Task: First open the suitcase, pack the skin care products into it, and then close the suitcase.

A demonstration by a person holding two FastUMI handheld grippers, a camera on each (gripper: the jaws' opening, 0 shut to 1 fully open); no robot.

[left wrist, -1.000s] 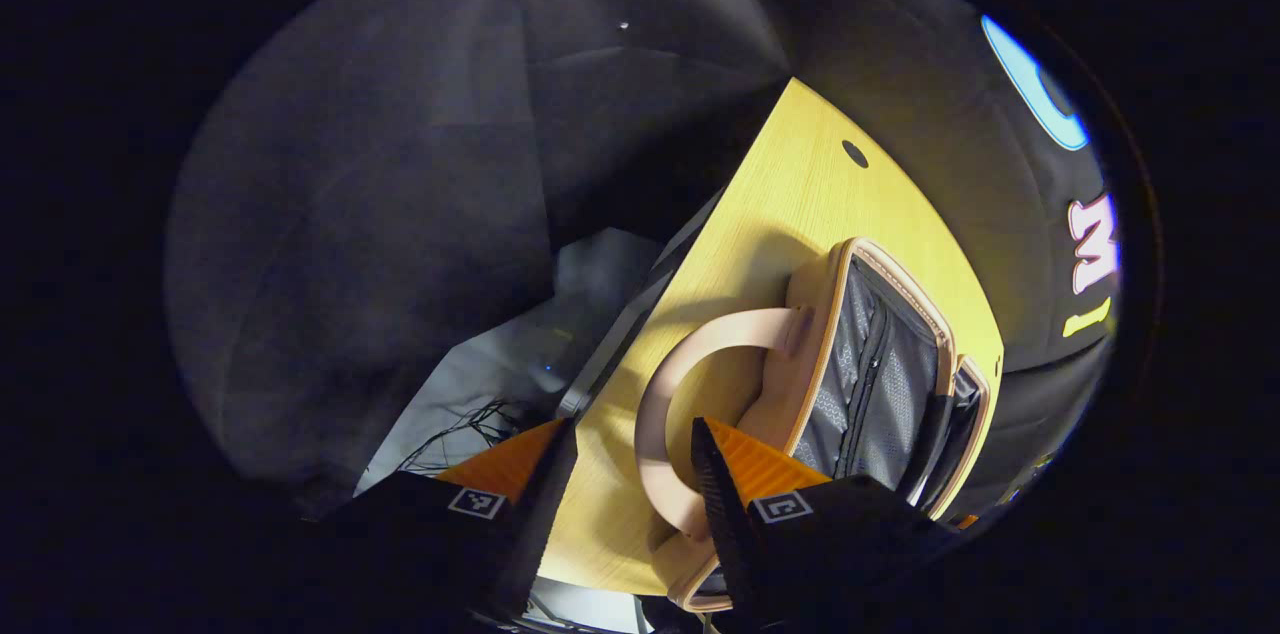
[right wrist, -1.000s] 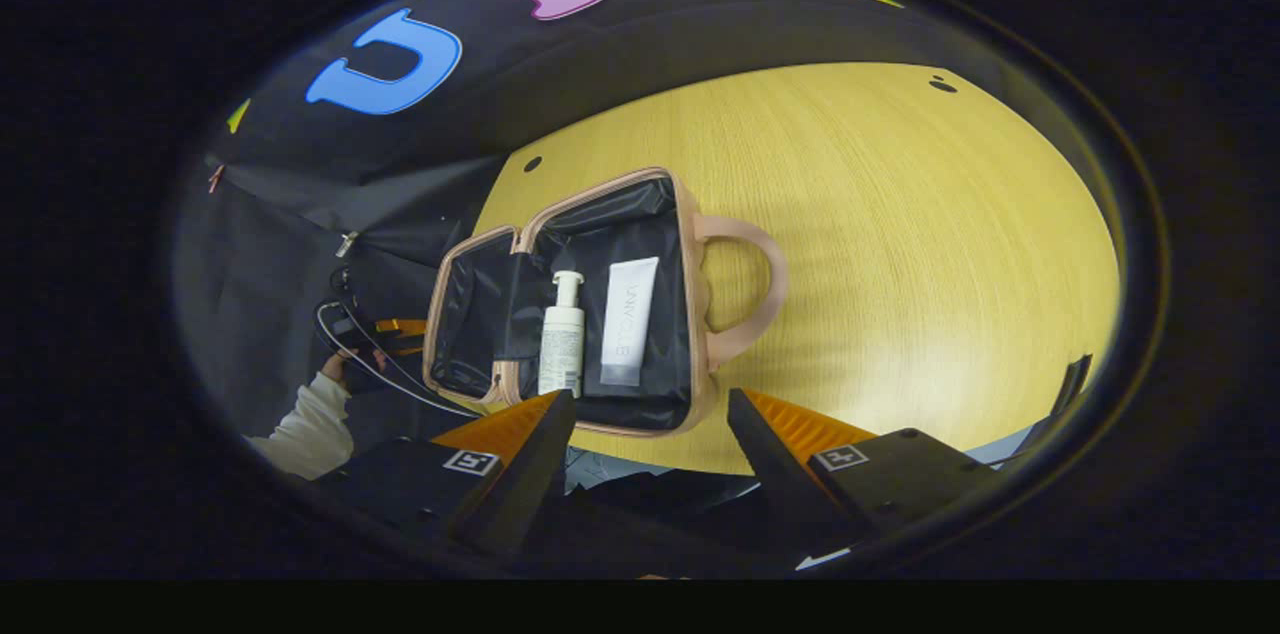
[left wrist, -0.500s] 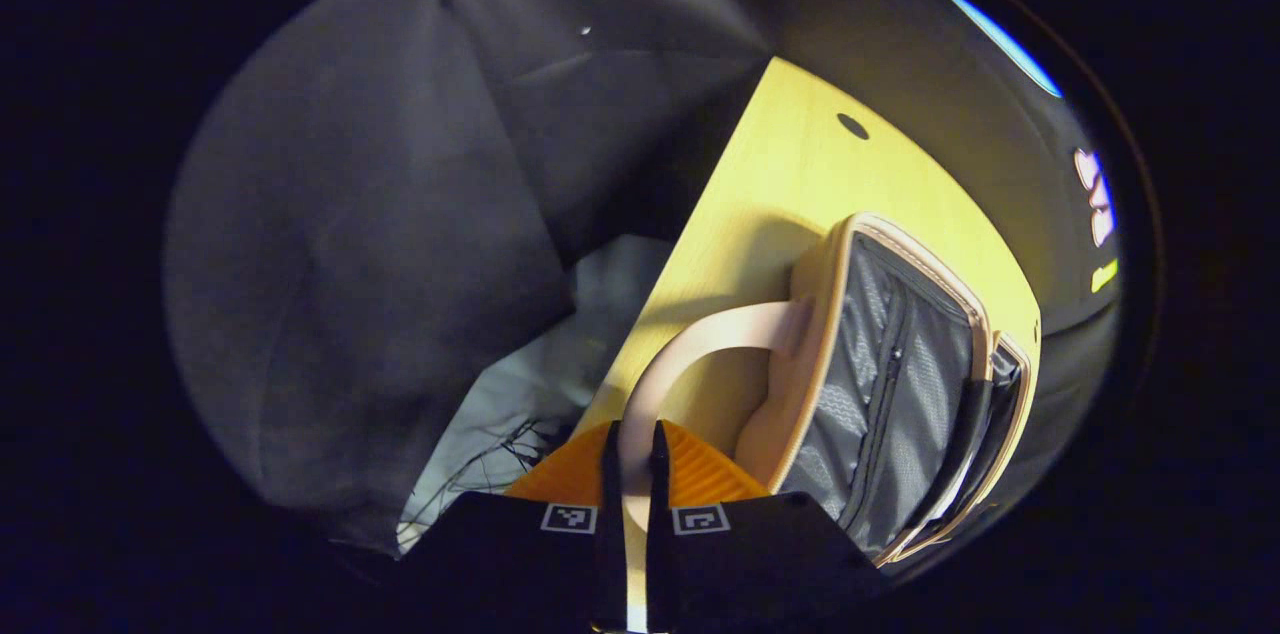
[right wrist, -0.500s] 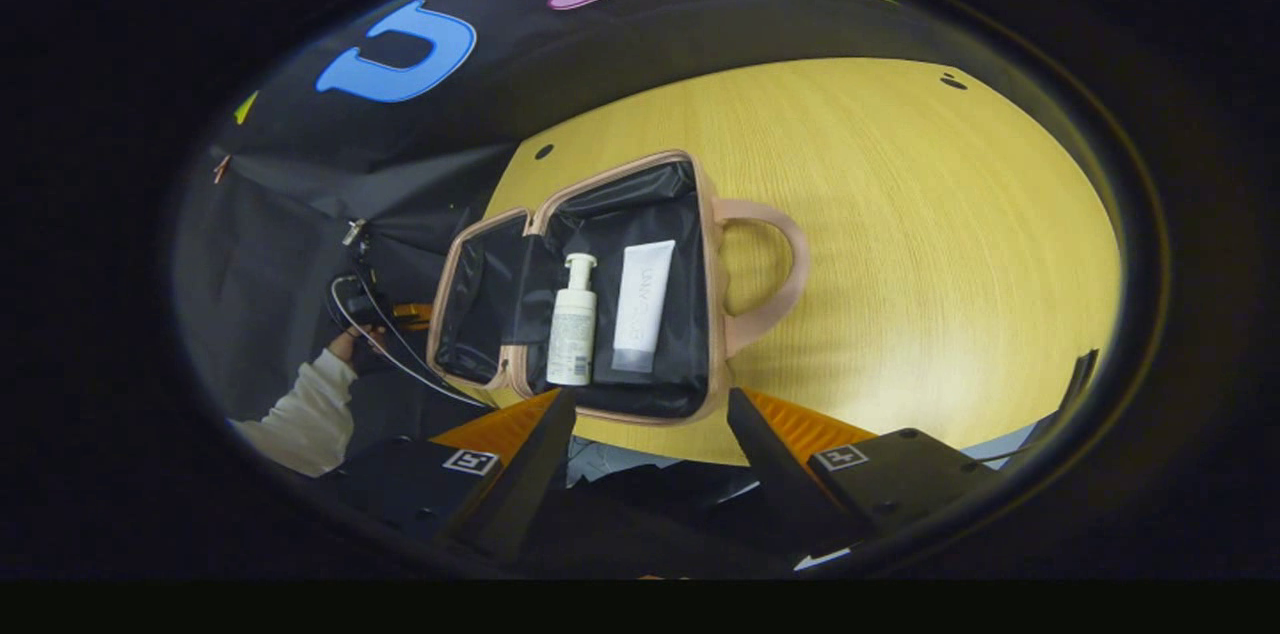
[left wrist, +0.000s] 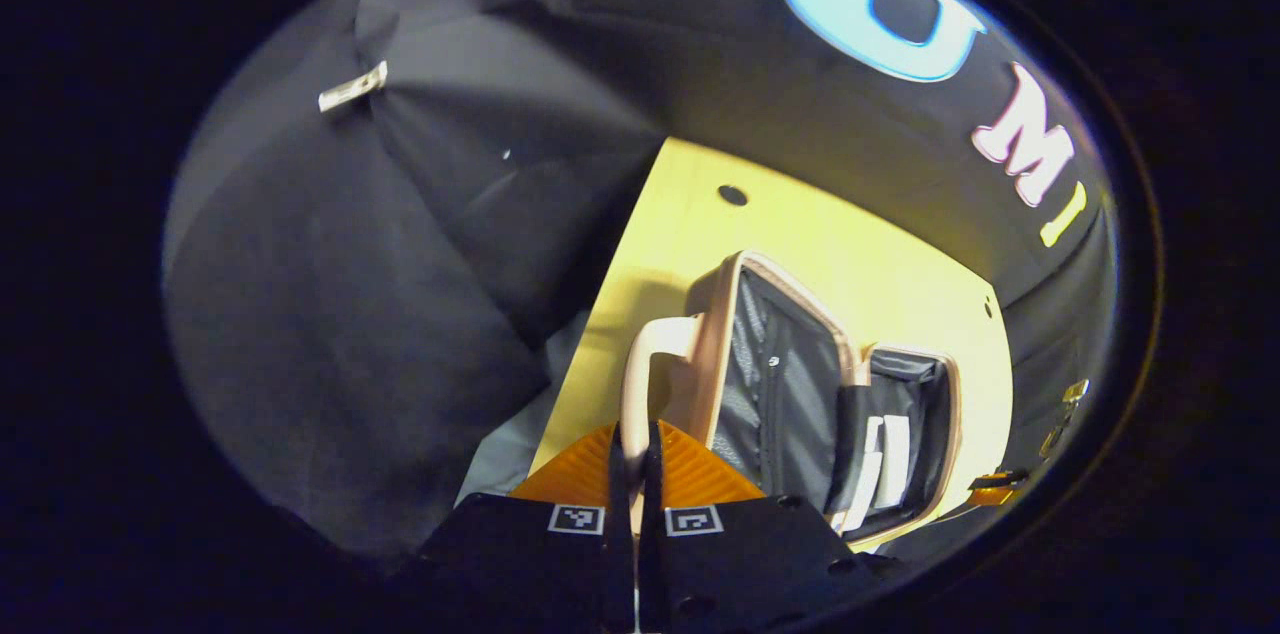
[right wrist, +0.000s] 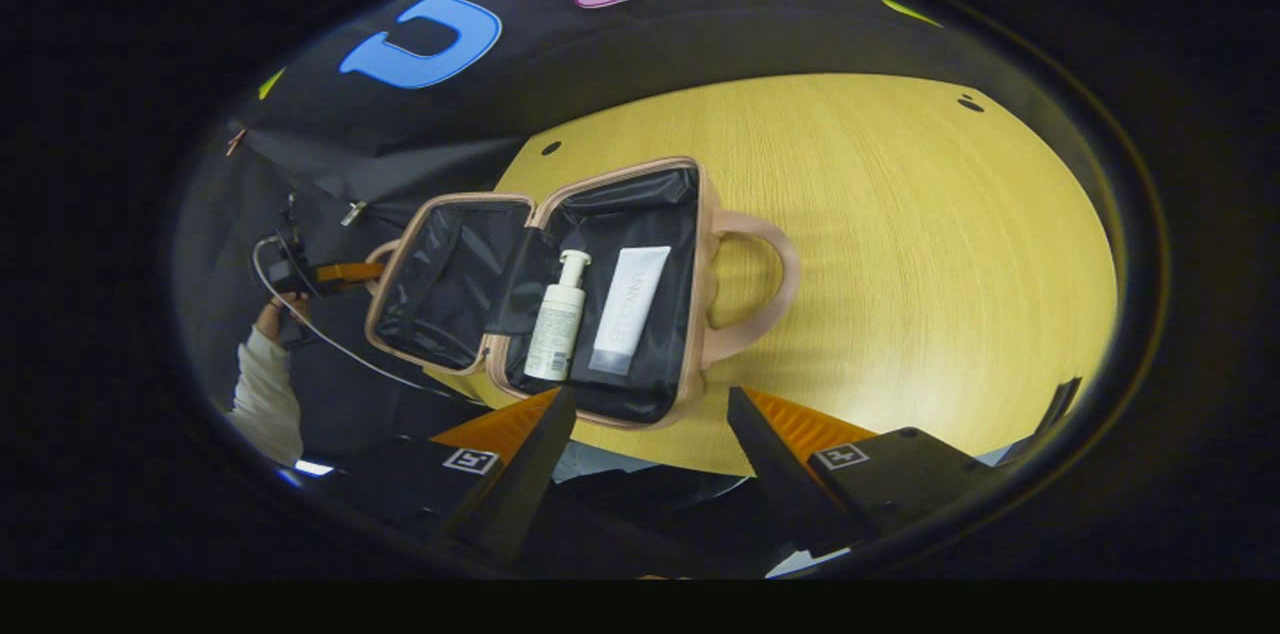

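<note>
Suitcase [right wrist: 560,294] lies open on wooden table [right wrist: 900,244], pump bottle [right wrist: 556,329] and tube [right wrist: 628,309] side by side in its right half. Left gripper [left wrist: 632,454] clamped on lid handle [left wrist: 640,379]. Right gripper [right wrist: 650,434] hangs wide open, empty, near table's front edge.

You've got a yellow wood-grain tabletop [right wrist: 900,244] with small dark round holes [right wrist: 551,147] near its far edge. Behind it hangs the black cloth booth wall [left wrist: 330,244], held by a small silver clip [left wrist: 352,86] up high. Past the table's left edge there's pale grey flooring [left wrist: 510,434].
</note>
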